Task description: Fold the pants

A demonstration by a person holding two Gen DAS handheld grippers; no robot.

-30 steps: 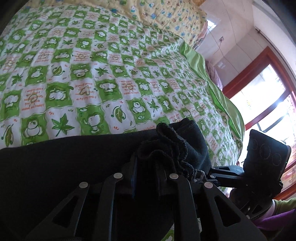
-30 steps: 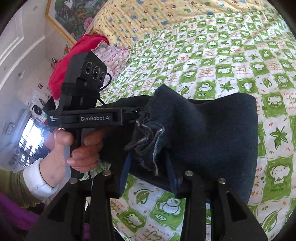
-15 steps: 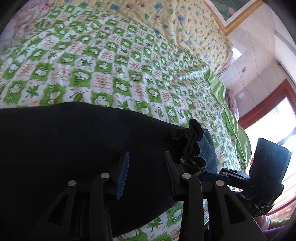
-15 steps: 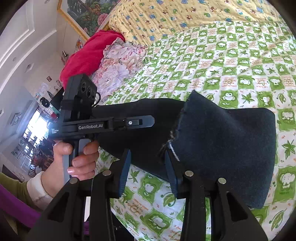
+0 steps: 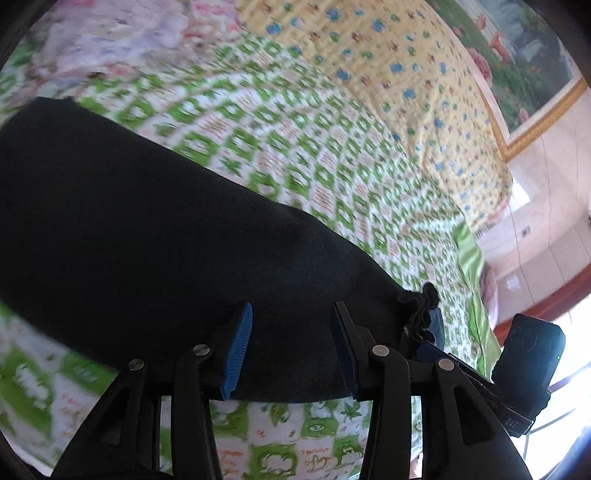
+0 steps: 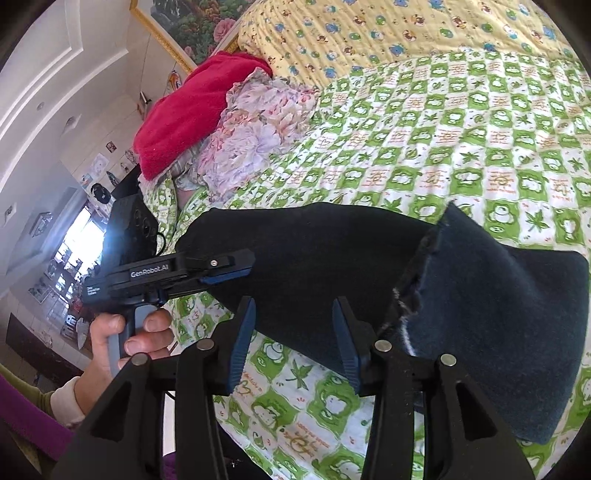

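Note:
The dark navy pants (image 5: 155, 236) lie folded on the green-and-white patterned bedspread (image 5: 295, 147). In the right wrist view the pants (image 6: 480, 295) show a raw cuff edge folded over the top layer. My left gripper (image 5: 291, 343) is open and empty, its blue pads just above the near edge of the pants. My right gripper (image 6: 293, 339) is open and empty over the near edge too. The left gripper (image 6: 221, 273) also shows in the right wrist view, held by a hand beside the pants. The right gripper's body (image 5: 524, 369) shows at the right in the left wrist view.
A yellow patterned quilt (image 6: 406, 33) lies at the head of the bed. A red cloth (image 6: 192, 114) and a floral cloth (image 6: 255, 136) are piled at the bed's left. A framed painting (image 5: 524, 55) hangs on the wall. The bed's edge is near me.
Both grippers have let go of the pants' bunched ends and opened. The pants have dropped flat onto the bed, and both grippers have pulled back toward the near edge.

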